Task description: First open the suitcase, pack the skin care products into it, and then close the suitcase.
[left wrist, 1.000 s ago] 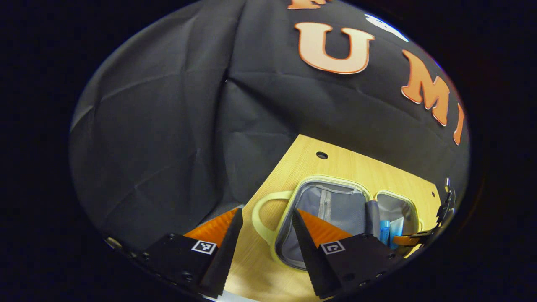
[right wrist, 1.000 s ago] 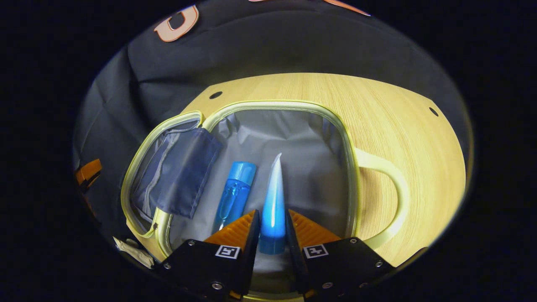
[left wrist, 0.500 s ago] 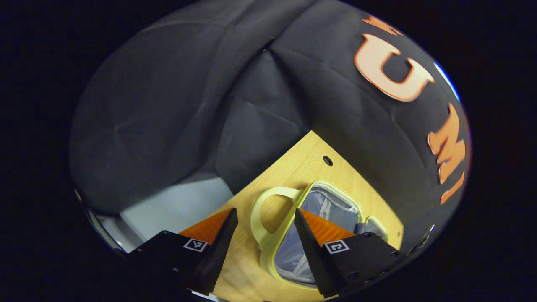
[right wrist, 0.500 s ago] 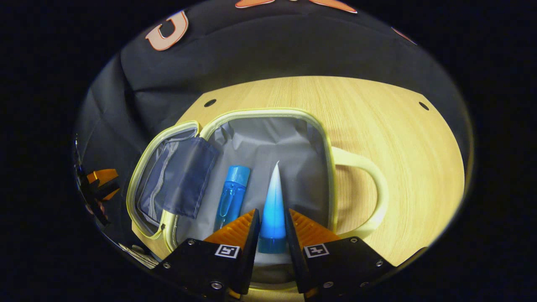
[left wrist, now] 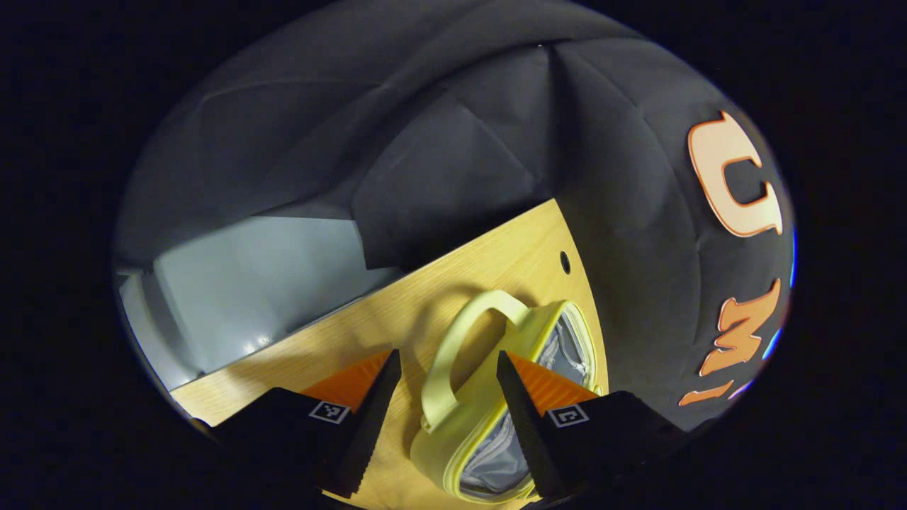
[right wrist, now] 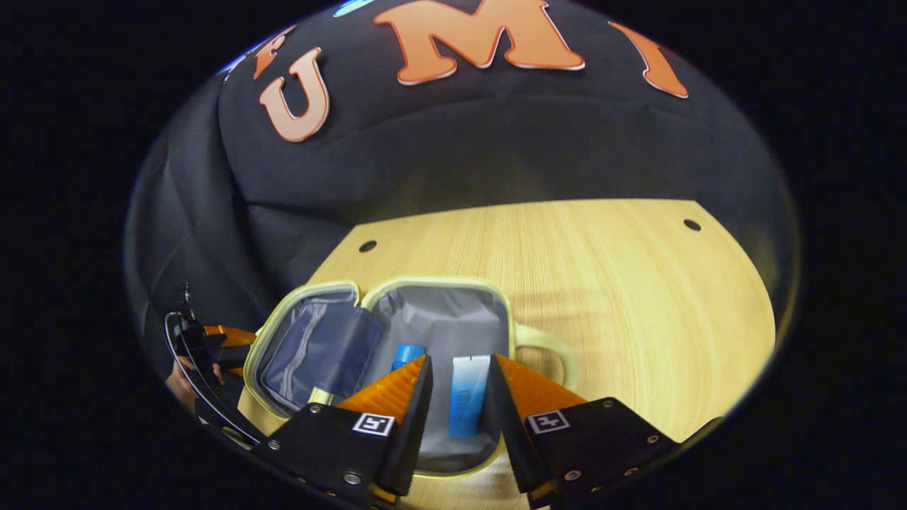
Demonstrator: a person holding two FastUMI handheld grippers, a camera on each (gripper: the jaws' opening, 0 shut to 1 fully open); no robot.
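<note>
Now suitcase (right wrist: 432, 319) open, tube (right wrist: 466, 393) and bottle (right wrist: 407, 353) inside beyond spread right gripper (right wrist: 457, 404) fingers; left gripper (left wrist: 446, 397) spread too; closing remains.

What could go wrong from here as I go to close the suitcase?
1. The tube lies in the right half of the open suitcase, beside the blue bottle; if either shifts toward the rim, the lid could pinch it.
2. The left gripper is open around the lid handle; a loose hold may slip as the lid swings.
3. The right gripper hangs open over the compartment and could block the closing lid.
</note>
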